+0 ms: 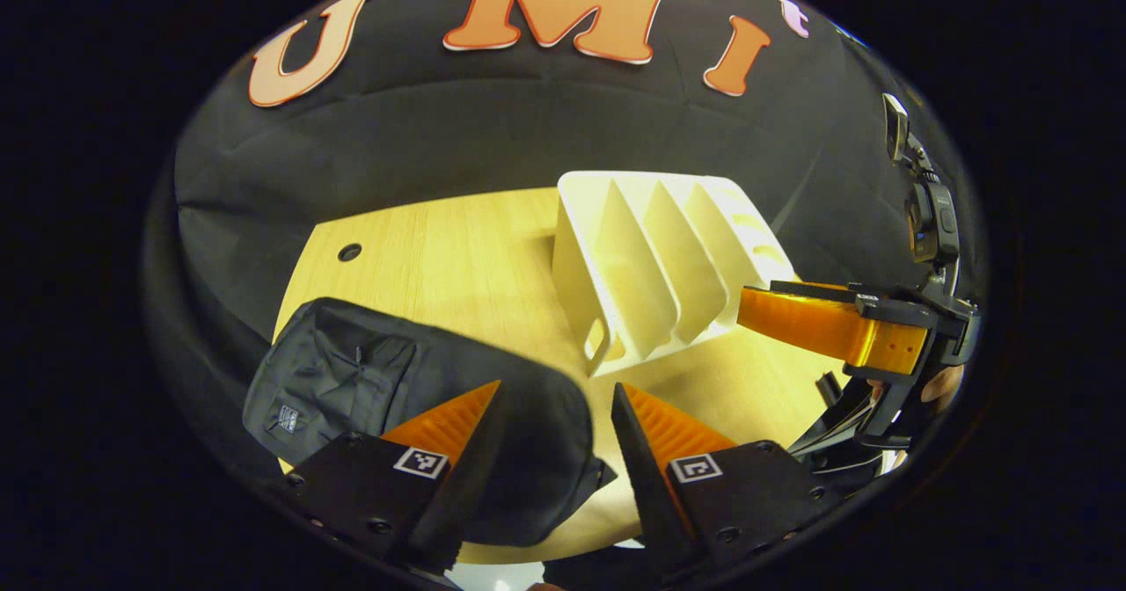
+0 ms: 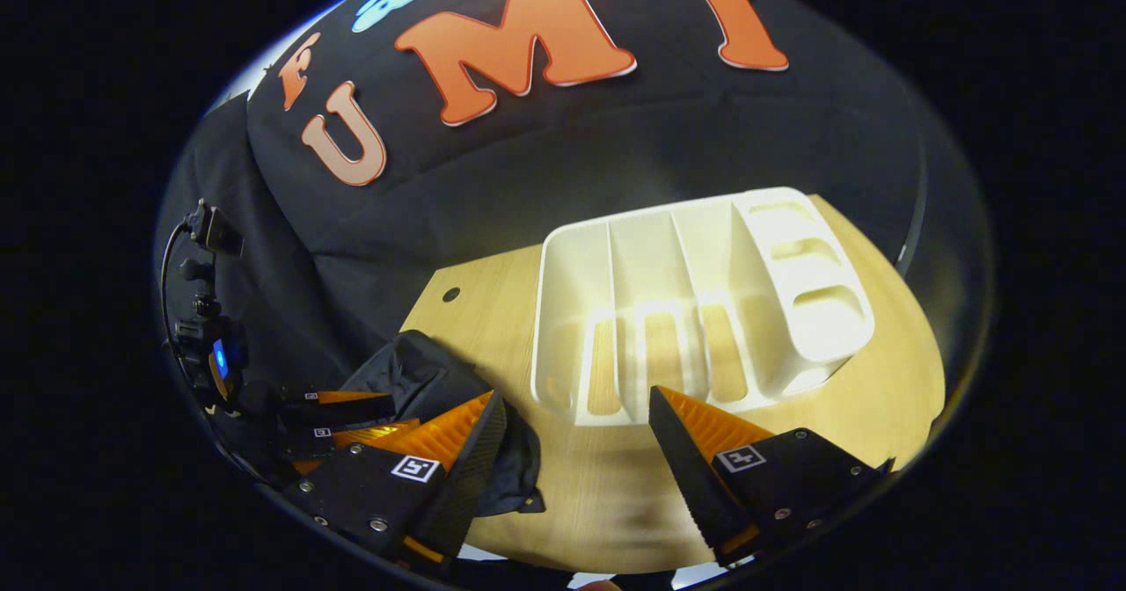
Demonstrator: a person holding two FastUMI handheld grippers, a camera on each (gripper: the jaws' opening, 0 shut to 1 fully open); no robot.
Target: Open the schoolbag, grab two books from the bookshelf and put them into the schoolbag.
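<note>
No books are seen in the rack [image 2: 695, 310], beside which the bag [image 1: 422, 397] lies closed, while both the left tool [image 1: 556, 415] and the right tool [image 2: 576, 424] are held wide open, empty.

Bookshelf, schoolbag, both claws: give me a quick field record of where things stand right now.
bookshelf: white, divided slots, upright on the wooden table; no books visible in the slots
schoolbag: dark, lying flat on the table to the shelf's left; whether it is open cannot be told
left claw: open, holding nothing, above the bag's near edge
right claw: open, holding nothing, in front of the shelf
</note>
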